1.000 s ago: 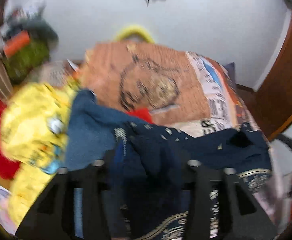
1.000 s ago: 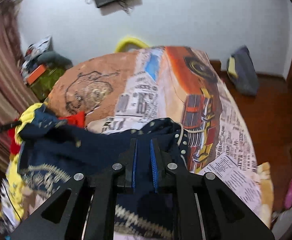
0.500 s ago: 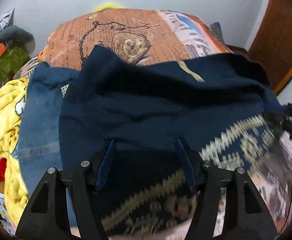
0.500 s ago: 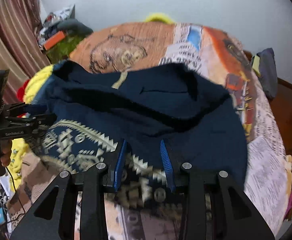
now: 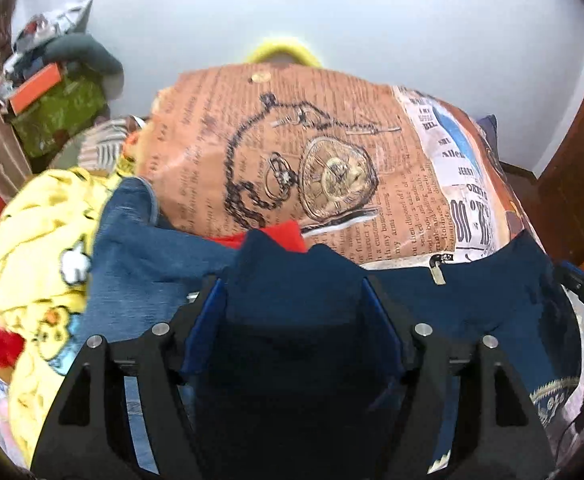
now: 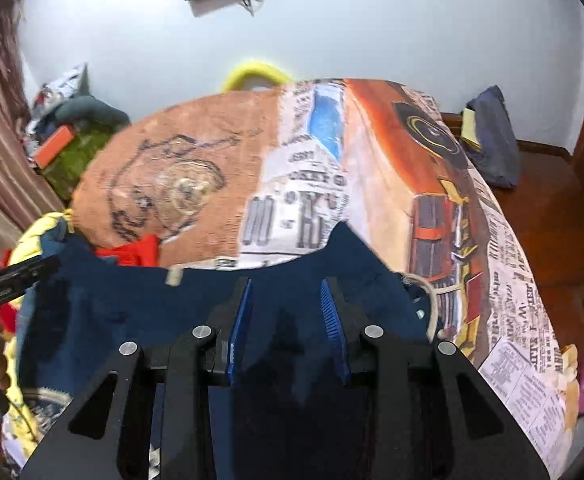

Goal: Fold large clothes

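1. The left gripper [image 5: 294, 280] has its two black fingers with blue pads wide apart, and they have just been opening. A raised fold of the dark navy garment with a cream patterned border [image 5: 492, 300] stands between the pads, which do not visibly press on it.
2. The right gripper [image 6: 285, 288] also has its jaws apart, opened within the last second. The same navy cloth [image 6: 131, 312] lies under and between its fingers, not pinched.
3. The garment is spread on the near part of the bed, over the printed bedsheet with newspaper text, a pocket watch and an orange car [image 6: 372, 152].
4. To its left lie a blue denim piece [image 5: 139, 256], a small red cloth [image 5: 283, 234] and a yellow cartoon blanket [image 5: 39, 240].
5. Behind the bed is a white wall [image 6: 372, 20].
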Available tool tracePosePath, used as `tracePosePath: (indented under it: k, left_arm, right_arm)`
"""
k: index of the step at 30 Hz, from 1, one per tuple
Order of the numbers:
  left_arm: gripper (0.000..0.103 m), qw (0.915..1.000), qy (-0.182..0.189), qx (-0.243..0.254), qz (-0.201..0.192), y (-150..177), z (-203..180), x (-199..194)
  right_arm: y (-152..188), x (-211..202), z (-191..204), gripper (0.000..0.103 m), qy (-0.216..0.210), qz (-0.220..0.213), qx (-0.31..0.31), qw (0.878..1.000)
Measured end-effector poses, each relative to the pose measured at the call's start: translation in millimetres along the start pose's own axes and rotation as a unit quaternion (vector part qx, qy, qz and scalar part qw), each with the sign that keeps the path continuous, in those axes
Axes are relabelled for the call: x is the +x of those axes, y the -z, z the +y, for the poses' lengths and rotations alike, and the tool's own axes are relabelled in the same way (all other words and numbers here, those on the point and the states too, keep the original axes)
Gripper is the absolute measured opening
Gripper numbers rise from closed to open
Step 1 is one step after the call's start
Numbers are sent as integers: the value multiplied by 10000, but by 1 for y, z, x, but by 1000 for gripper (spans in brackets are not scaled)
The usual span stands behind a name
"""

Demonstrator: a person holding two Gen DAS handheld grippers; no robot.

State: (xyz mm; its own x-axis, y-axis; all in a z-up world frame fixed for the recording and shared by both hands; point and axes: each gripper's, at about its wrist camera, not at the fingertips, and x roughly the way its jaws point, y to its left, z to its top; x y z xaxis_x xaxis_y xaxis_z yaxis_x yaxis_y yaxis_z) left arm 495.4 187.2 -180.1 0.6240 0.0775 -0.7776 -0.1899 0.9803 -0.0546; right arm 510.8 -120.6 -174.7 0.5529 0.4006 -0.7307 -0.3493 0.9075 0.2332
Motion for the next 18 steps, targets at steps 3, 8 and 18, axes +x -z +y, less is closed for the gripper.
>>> tracePosePath:
  k: [3, 8, 18]
  left_arm:
    - [69, 9998, 61, 206, -11, 11, -1, -17]
    - [69, 9968, 350, 711, 115, 42, -19, -37]
    - [71, 9907, 465, 1211, 405, 103, -50, -29]
  right_arm:
    - [14, -15, 22, 32, -163, -22, -357, 9992]
    - [42, -31, 63, 32, -442, -60, -1000, 9940]
    - [87, -21, 101, 53, -492, 184, -1503, 9872]
